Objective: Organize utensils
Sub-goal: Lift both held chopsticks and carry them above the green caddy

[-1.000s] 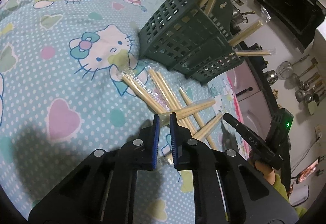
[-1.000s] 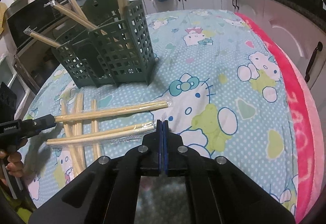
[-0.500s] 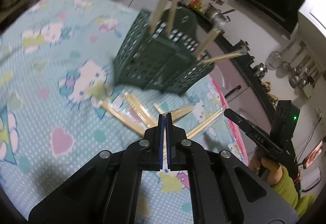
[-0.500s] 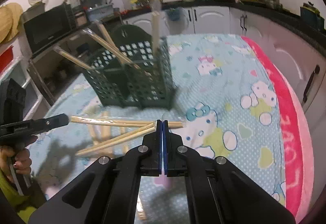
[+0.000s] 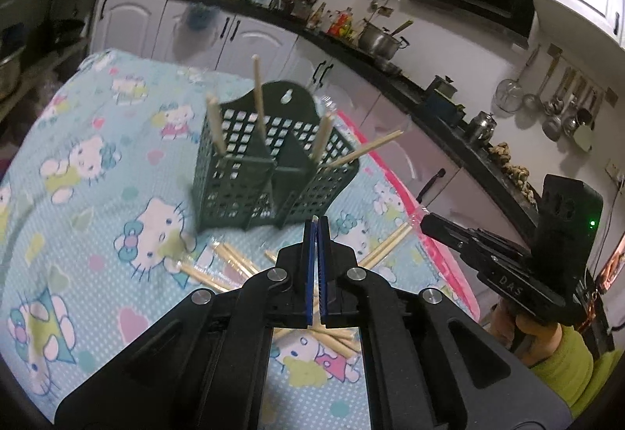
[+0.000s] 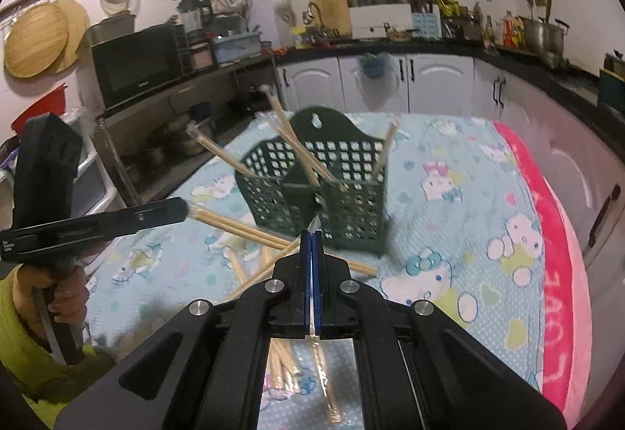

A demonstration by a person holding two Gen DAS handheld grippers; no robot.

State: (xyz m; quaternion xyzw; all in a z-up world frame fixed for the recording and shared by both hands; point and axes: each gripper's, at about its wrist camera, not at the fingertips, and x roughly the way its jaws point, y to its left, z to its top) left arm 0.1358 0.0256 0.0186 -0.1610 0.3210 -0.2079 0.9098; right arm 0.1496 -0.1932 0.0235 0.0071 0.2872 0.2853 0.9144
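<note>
Before the green caddy (image 5: 273, 172) on the cloth-covered bench (image 5: 97, 195), each clamped hand-held gripper, left (image 5: 315, 230) and right (image 6: 311, 234), pinches a wrapped chopstick pair (image 6: 234, 224), with loose pairs (image 5: 218, 266) lying just in front.

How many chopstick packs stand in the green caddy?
4 chopstick packs in the green caddy: one at left, one tall near centre, one right of centre, one leaning far right. Others may hide inside.

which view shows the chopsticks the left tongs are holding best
Right wrist view: the left tongs appear side-on, with their wrapped chopsticks stretching out in front of the green caddy. In the left wrist view only a pale tip shows between the pads.
</note>
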